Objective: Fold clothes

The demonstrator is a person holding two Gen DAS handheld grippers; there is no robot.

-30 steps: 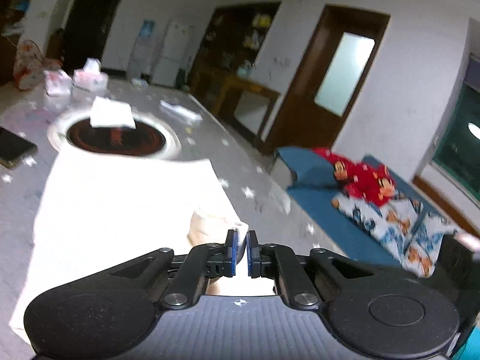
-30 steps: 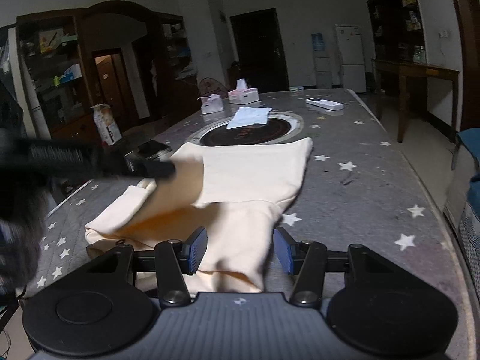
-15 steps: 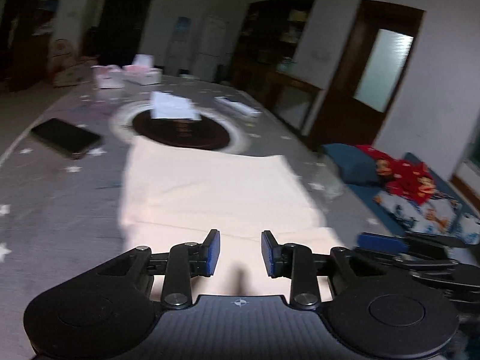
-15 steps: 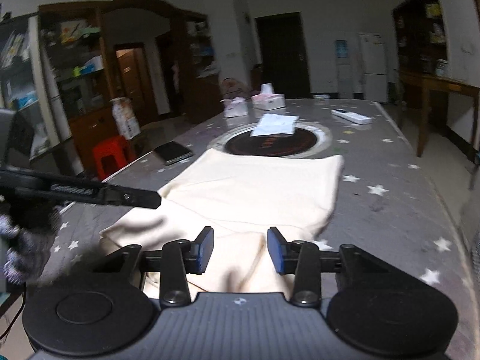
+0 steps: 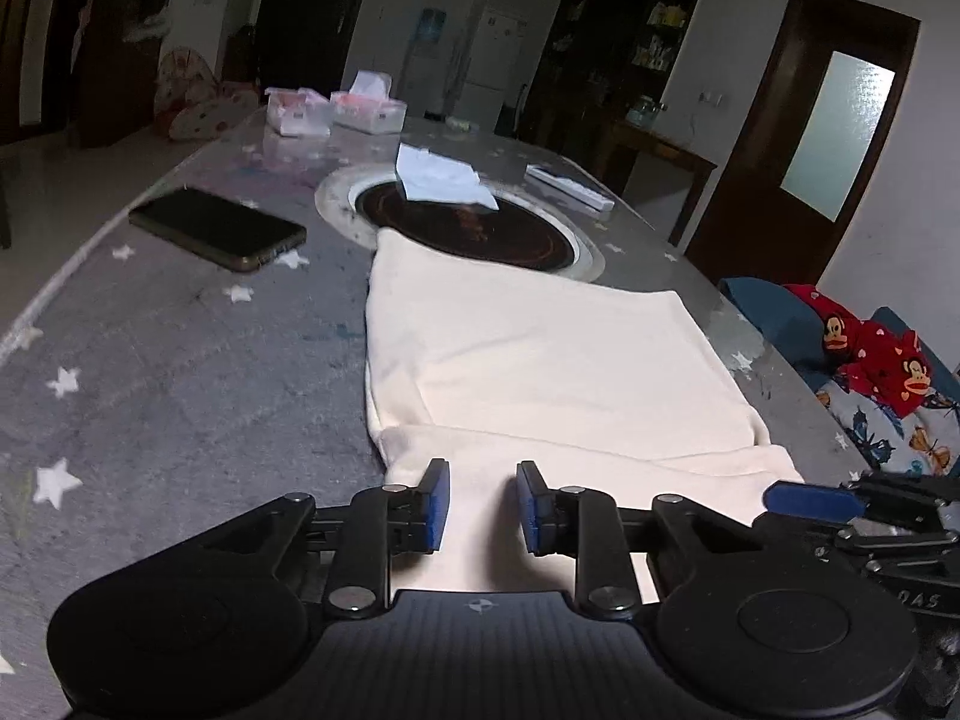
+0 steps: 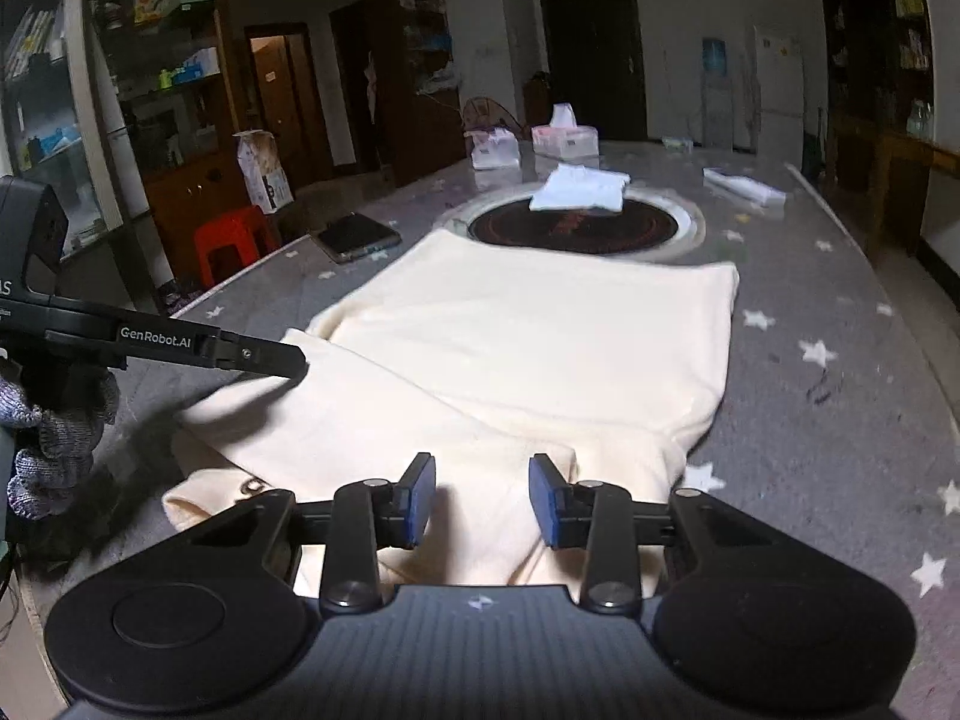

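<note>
Cream garment point(image 5: 540, 360) on starred table point(image 5: 150, 360); left gripper point(image 5: 477, 507), right gripper point(image 6: 480, 501) both agape, empty.

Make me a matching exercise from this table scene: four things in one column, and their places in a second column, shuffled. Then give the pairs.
Things
1. phone
2. white cloth
3. remote
4. cream garment

Places
A. on the dark round hob
B. spread flat in front of both open grippers
C. to the left of the garment, on the starred table
D. to the right of the hob, at the far side

Pairs: 1-C, 2-A, 3-D, 4-B
</note>
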